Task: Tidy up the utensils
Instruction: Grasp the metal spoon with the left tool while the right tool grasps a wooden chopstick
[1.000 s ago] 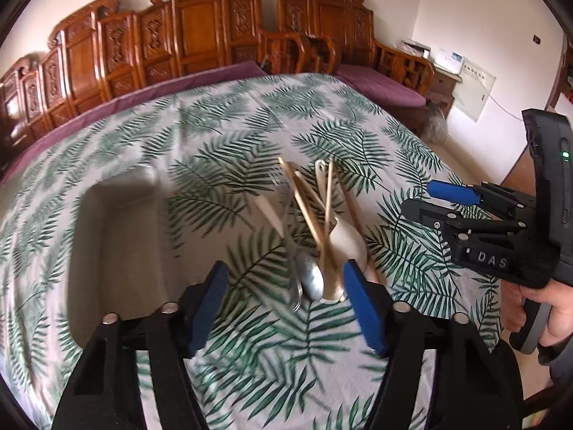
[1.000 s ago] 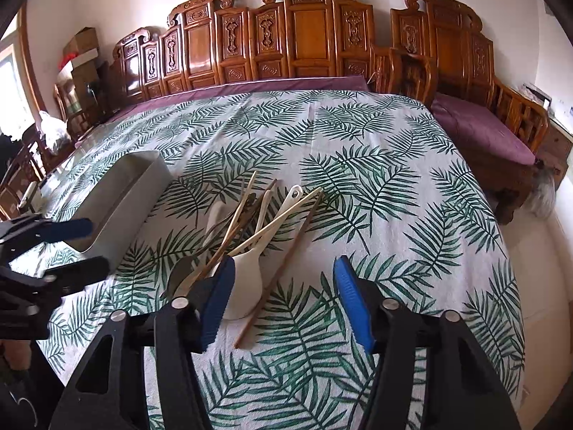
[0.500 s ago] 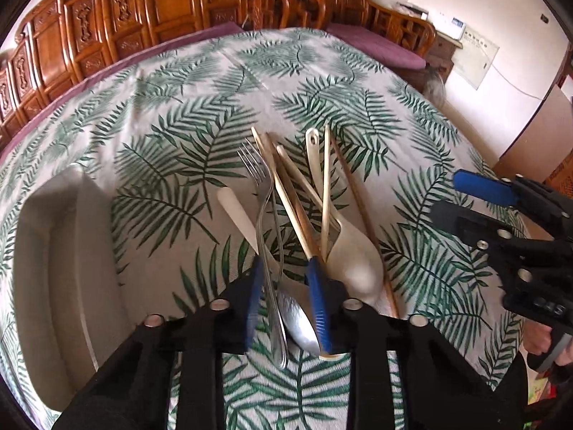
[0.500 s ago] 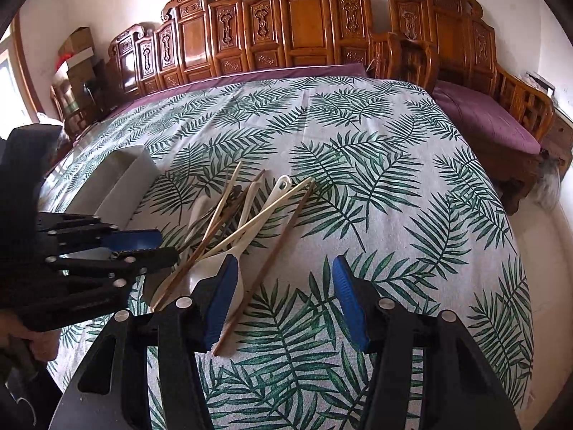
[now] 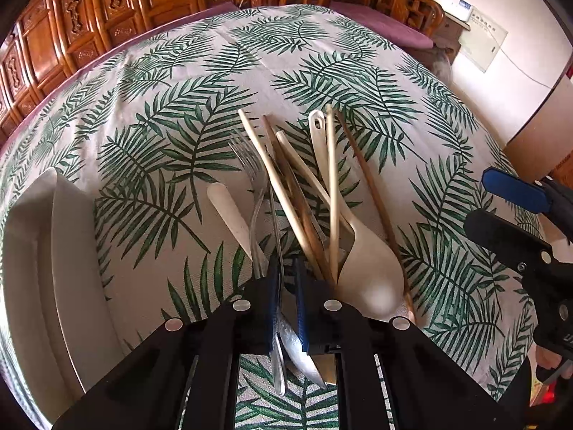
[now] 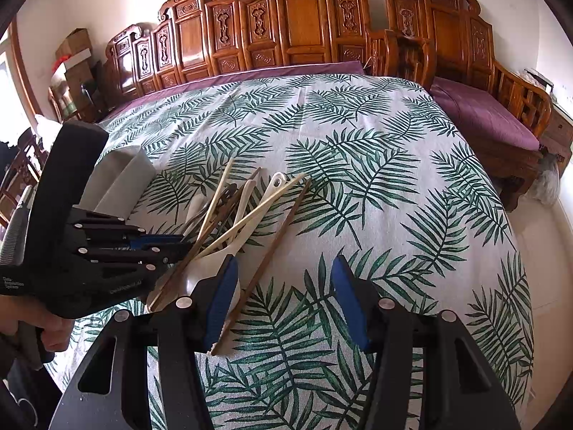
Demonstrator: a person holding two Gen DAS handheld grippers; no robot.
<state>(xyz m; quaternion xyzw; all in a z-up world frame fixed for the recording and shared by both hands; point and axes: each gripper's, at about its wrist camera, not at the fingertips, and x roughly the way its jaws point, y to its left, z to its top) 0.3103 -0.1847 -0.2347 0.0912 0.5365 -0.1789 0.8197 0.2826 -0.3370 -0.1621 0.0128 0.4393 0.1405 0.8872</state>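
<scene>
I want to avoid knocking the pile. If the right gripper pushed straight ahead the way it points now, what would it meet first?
Probably nothing but tablecloth: the open right gripper points past the utensil pile, which lies off its left finger. The dark chopstick beside that finger runs closest; depth is uncertain.

Home living room: carved wooden bench seats (image 6: 304, 28) far side, purple cushions (image 6: 483, 114), leaf-print cloth (image 6: 358, 150) over counter.
</scene>
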